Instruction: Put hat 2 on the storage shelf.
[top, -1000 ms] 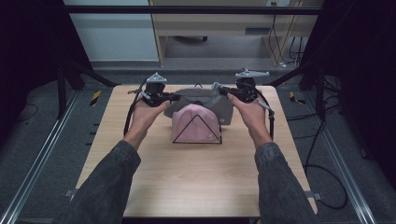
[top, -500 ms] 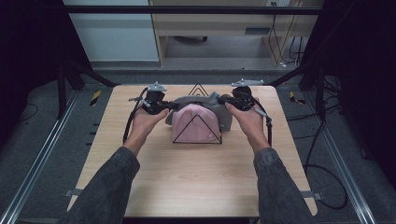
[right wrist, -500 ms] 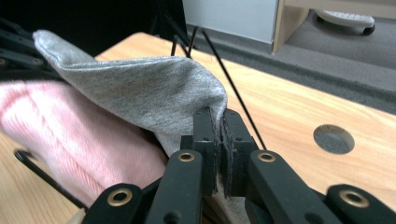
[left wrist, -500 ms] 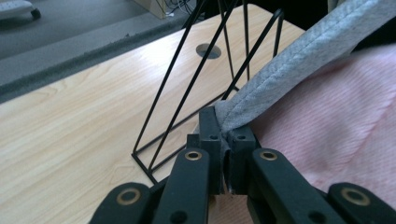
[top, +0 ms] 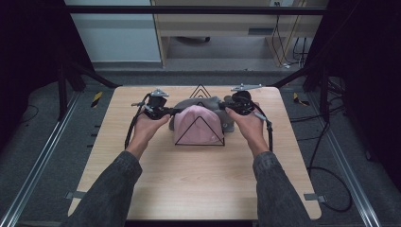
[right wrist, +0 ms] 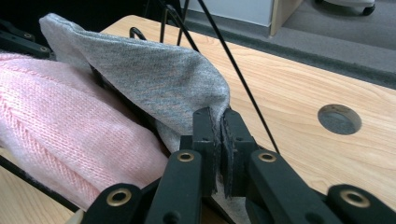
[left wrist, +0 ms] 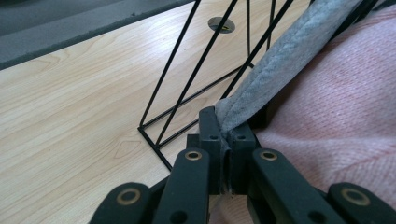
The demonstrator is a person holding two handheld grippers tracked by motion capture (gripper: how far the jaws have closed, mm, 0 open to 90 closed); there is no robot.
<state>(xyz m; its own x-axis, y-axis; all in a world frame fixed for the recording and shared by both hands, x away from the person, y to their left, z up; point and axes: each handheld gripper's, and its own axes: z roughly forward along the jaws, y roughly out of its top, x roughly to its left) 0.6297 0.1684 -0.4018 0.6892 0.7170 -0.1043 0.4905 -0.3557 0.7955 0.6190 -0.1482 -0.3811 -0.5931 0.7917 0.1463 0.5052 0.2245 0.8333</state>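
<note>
Progress: well along, judged from how things lie. Wire rack (top: 199, 124) taken as landmark, standing mid-counter (top: 189, 189) toward the far edge.

Left of rack: left tool (left wrist: 225, 135) clamped tight on one edge of grey cloth (right wrist: 154, 79), fabric pinched flat between the pads, strip running taut up and away past the black wires. Same tool seen from above (top: 166, 111) at rack's left shoulder, held low.

On rack: pink knit (top: 198, 125) already draped over the front, filling the triangular frame. Grey cloth stretched behind and partly over it, hanging between both grips, not yet settled.

Right of rack: right tool (right wrist: 219, 135) likewise shut on grey cloth's opposite edge, hem caught between the pads; from above (top: 226, 105) at rack's right shoulder.

Left to do, by estimate: lower grey cloth fully onto the wires, let go both sides, perhaps smooth.
</note>
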